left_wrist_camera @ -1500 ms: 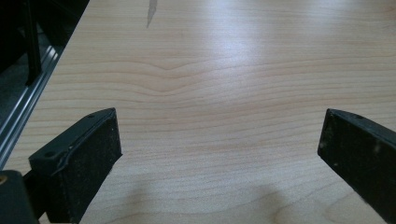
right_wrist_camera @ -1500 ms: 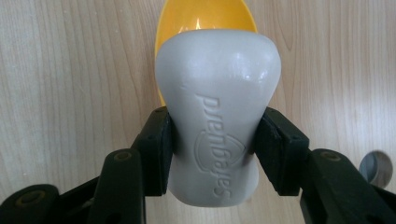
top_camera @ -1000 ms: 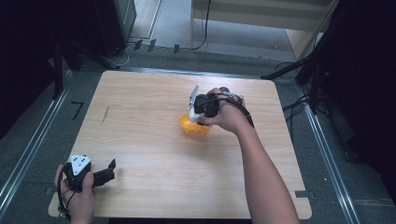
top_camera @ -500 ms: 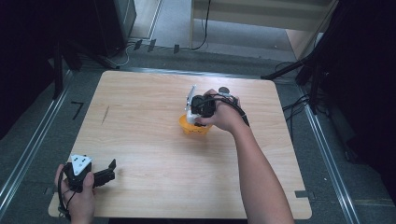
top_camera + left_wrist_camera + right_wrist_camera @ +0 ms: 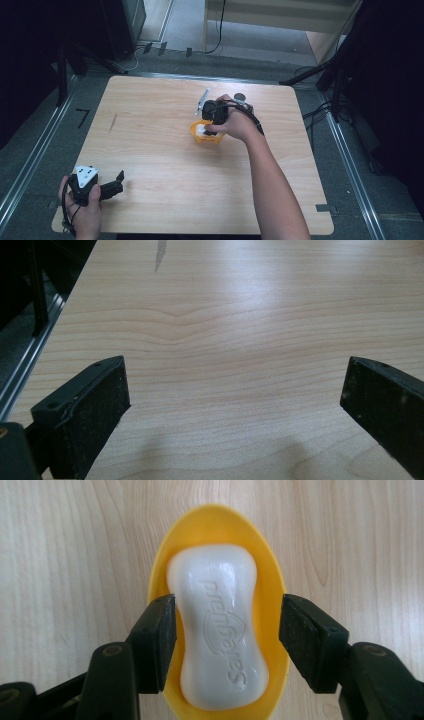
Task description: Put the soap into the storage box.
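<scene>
A white soap bar (image 5: 217,630) with embossed lettering lies in a yellow oval dish (image 5: 220,522) on the wooden table. My right gripper (image 5: 227,630) points straight down over it, with one jaw on each side of the bar. Its jaws have just been opening, and a gap shows between the right pad (image 5: 300,640) and the soap. In the high view the right gripper (image 5: 210,125) sits over the dish (image 5: 205,139) at the table's middle. My left gripper (image 5: 117,182) rests open at the near left corner, its jaws (image 5: 235,405) wide apart over bare wood.
The wooden table (image 5: 150,125) has a dark streak (image 5: 113,122) near its left side. A small dark round thing (image 5: 240,97) lies just beyond the right hand. Metal rails (image 5: 35,155) and cables (image 5: 320,112) run along the floor on both sides.
The right hand has shifted only slightly over the yellow dish. The left hand and its gripper have kept still.
</scene>
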Action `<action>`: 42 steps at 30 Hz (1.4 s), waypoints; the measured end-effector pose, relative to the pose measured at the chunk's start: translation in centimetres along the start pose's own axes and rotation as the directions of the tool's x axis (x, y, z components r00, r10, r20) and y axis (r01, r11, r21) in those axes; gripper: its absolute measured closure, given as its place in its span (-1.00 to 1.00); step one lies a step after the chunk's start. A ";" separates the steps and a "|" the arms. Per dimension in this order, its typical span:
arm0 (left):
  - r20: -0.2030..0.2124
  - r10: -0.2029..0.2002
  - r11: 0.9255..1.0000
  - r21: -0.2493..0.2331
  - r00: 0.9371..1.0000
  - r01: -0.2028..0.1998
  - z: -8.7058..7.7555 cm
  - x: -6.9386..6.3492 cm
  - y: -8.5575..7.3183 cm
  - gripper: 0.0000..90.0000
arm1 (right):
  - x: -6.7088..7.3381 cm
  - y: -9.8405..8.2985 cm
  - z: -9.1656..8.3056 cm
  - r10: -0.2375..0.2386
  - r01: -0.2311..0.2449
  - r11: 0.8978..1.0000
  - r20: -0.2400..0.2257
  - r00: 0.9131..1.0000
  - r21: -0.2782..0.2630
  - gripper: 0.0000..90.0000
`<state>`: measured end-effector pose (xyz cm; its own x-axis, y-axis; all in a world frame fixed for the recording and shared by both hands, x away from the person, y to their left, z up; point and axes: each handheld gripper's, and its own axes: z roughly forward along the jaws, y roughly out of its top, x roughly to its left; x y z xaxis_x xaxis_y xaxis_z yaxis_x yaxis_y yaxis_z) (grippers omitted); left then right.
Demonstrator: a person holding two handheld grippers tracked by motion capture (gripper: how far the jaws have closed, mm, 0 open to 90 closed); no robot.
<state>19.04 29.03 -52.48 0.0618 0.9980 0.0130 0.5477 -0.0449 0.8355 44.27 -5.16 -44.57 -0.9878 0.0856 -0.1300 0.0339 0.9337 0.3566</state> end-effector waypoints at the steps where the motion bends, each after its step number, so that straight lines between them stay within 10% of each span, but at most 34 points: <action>1: -0.001 0.000 1.000 0.000 1.000 0.000 0.0 0.0 0.0 -1.00 | 0.0 0.0 -0.3 0.010 -0.010 1.000 -0.002 1.000 -0.006 -0.09; 20: -0.005 0.010 1.000 0.007 1.000 -0.010 0.1 -0.1 0.1 -1.00 | 1.2 -3.0 -2.2 0.106 -0.105 0.994 0.011 0.994 -0.014 -0.29; 42: -0.005 0.018 1.000 0.014 1.000 -0.018 0.1 -0.2 0.1 -1.00 | 3.6 -8.5 -3.6 0.257 -0.256 0.966 0.000 0.967 -0.040 -0.87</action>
<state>19.19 28.86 -52.50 0.0677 0.9972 0.0302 0.5578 -0.0630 0.8276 39.84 -14.05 -44.73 -0.9460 0.3223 -0.0344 0.2800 0.8660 0.4143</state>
